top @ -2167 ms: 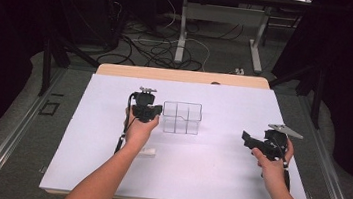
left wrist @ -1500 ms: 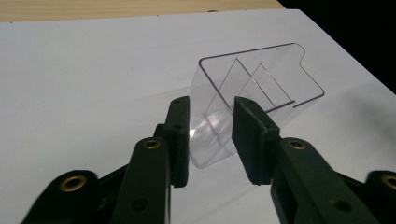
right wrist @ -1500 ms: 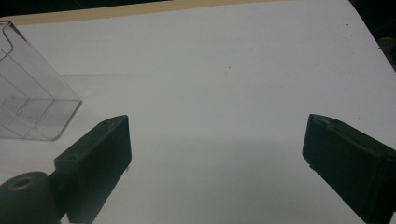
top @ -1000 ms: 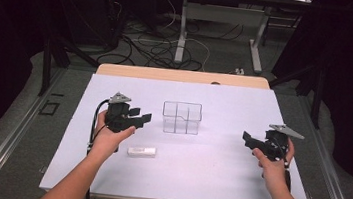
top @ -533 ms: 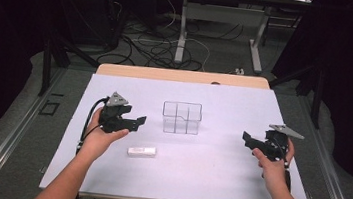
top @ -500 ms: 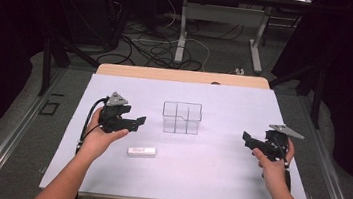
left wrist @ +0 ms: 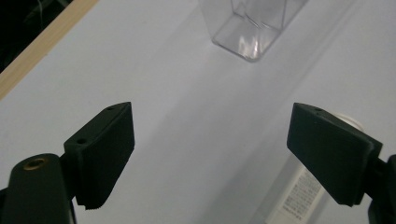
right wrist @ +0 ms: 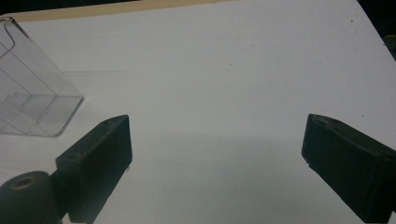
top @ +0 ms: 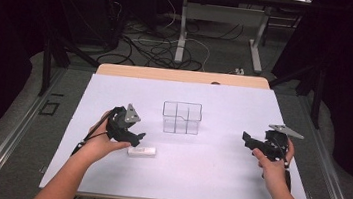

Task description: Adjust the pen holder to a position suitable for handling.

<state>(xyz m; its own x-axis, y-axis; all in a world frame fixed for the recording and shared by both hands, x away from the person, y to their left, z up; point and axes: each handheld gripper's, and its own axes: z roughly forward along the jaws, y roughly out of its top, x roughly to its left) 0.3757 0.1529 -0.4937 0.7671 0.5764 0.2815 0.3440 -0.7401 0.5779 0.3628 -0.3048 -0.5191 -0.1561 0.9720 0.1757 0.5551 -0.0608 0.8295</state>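
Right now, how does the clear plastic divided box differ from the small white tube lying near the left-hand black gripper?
The clear plastic divided box is see-through; the small white tube is opaque, with printed text on it in the left gripper view. The box stands upright and open-topped; the tube lies flat on its side. The box looks larger than the tube. The box sits mid-table, while the tube lies beside the left gripper. Both rest on the white table.

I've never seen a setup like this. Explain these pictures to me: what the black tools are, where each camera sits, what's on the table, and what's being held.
A person sits at a white table with a hand-held two-jaw gripper in each hand. The high view looks down from above; each gripper view looks along that tool's own black jaws. The left gripper has just been opening its jaws, with nothing between them, right beside a small white labelled tube lying flat. The right gripper stands open and empty. A clear divided box stands mid-table. Nothing is held.
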